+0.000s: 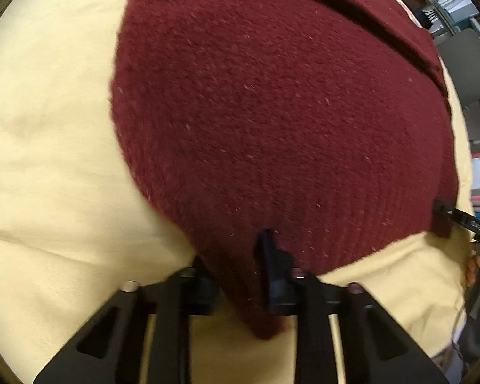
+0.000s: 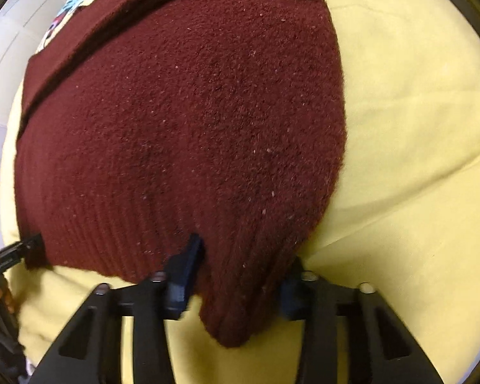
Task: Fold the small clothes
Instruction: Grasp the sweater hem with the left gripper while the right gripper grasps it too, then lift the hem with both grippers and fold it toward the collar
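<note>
Now, sweater (image 1: 272,121) hem corners between both jaws.

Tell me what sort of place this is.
Likely a workroom or lab rather than a home: past the yellow cloth under the maroon knit garment the left wrist view shows a grey chair and shelving. The right wrist view shows only a white panelled wall.

The sweater (image 1: 272,112) is thick, fuzzy maroon knit, ribbed along its hem (flecked with pale lint). The yellow sheet (image 1: 48,160) under it is smooth, matt woven cloth.
</note>
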Demonstrator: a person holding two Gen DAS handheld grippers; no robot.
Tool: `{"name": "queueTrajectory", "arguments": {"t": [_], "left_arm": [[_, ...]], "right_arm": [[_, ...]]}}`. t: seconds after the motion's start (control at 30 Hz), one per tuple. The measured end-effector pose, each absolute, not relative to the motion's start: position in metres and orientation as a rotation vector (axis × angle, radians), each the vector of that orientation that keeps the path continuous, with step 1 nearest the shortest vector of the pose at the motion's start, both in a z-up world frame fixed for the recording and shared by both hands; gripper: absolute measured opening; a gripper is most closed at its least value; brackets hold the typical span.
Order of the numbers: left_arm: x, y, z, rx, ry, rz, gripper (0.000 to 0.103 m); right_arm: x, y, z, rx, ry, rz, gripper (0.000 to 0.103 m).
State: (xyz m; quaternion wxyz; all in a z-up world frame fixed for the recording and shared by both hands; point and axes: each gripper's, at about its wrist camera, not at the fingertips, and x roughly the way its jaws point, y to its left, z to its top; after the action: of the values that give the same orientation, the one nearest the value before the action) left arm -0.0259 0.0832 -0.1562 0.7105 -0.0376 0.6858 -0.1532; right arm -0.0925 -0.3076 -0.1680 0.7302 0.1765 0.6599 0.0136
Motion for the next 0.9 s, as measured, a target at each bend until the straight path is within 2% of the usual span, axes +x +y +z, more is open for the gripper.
{"name": "queueTrajectory", "arguments": {"t": [0.17, 0.27, 0.67, 0.9], "left_arm": [[-0.025, 0.087, -0.144, -0.078, 1.505, -0.375, 0.01], [-0.011, 0.091, -0.119, -0.082, 1.465, -0.393, 0.01], [0.002, 0.103, -0.041, -0.163, 1.27, -0.439, 0.01], [0.037, 0.113, -0.006, -0.217, 1.149, -0.419, 0.01]], "right_arm": [[-0.095, -0.316, -0.157, 0.395, 1.436, 0.05, 0.019], [-0.097, -0.321, -0.143, 0.388, 1.405, 0.059, 0.015], [-0.093, -0.345, -0.072, 0.434, 1.232, 0.108, 0.013], [-0.049, -0.348, -0.032, 0.464, 1.097, 0.13, 0.013]]}}
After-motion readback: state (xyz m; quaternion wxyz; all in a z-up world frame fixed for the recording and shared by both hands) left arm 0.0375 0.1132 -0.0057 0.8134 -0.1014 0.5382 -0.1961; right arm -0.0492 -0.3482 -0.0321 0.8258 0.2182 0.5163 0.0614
